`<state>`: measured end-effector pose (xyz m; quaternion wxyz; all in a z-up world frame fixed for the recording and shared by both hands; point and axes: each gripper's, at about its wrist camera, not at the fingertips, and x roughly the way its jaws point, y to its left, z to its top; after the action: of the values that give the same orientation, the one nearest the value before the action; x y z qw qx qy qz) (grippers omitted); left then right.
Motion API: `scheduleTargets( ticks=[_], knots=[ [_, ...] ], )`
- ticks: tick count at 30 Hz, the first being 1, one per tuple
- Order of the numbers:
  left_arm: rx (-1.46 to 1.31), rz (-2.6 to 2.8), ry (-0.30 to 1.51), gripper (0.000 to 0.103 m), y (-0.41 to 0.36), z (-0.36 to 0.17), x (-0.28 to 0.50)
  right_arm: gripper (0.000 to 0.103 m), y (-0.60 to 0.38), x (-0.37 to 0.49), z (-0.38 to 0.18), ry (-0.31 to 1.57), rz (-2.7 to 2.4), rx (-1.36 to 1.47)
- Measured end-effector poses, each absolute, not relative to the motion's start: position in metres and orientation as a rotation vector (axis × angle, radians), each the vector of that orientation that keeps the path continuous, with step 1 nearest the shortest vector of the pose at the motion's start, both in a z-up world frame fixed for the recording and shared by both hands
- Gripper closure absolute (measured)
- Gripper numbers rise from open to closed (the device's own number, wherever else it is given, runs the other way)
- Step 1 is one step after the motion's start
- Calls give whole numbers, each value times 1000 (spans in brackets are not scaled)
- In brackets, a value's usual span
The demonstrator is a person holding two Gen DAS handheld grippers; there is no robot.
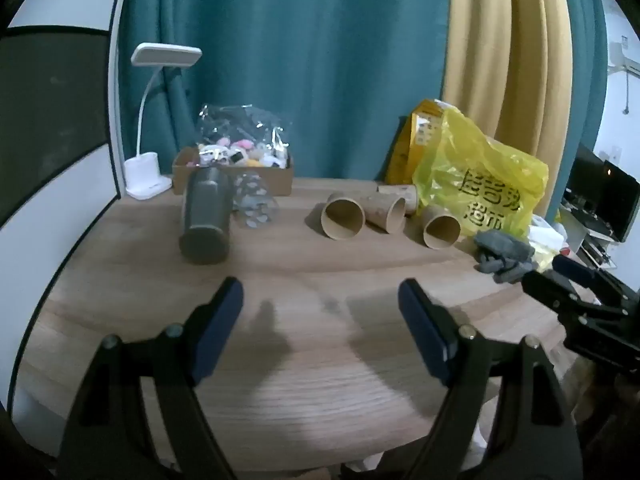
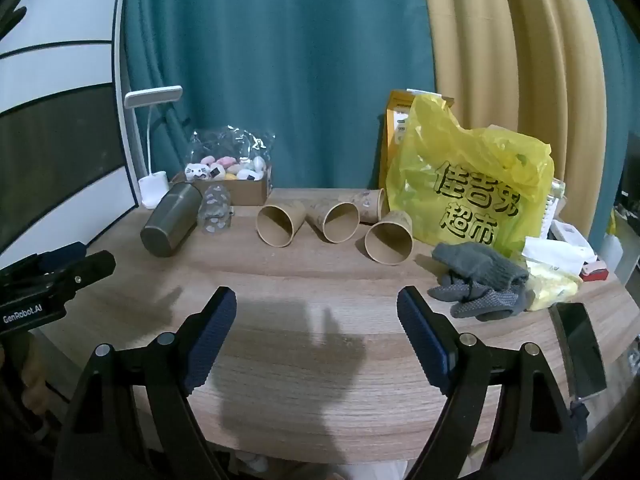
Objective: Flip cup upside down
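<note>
Your left gripper (image 1: 320,312) and right gripper (image 2: 316,316) both stand apart, holding nothing. The paper cups (image 2: 276,220) lie on their sides just left of the yellow bag (image 2: 472,184).

A matt wood-grain finish is shown by the table (image 2: 320,380). Plain brown paper is seen in the cups (image 2: 276,220) at 12 o'clock, and dull brushed metal in the tumbler (image 2: 170,220) at 10 o'clock. Glossy crinkled plastic is seen in the yellow bag (image 2: 472,184); knitted cloth in the grey gloves (image 2: 476,280) at 2 o'clock. Ribbed matt pads (image 2: 210,336) are carried by the right gripper (image 2: 316,336).
</note>
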<state>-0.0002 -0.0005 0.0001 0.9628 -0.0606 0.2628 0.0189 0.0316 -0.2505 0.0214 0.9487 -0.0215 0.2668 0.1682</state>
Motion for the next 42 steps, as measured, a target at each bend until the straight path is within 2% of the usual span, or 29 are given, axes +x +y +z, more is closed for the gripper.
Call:
scheduleTargets(
  ticks=[42],
  knots=[
    [-143,55,529,22,5,5,9,18,-248,49,23,545,345,-45]
  ],
)
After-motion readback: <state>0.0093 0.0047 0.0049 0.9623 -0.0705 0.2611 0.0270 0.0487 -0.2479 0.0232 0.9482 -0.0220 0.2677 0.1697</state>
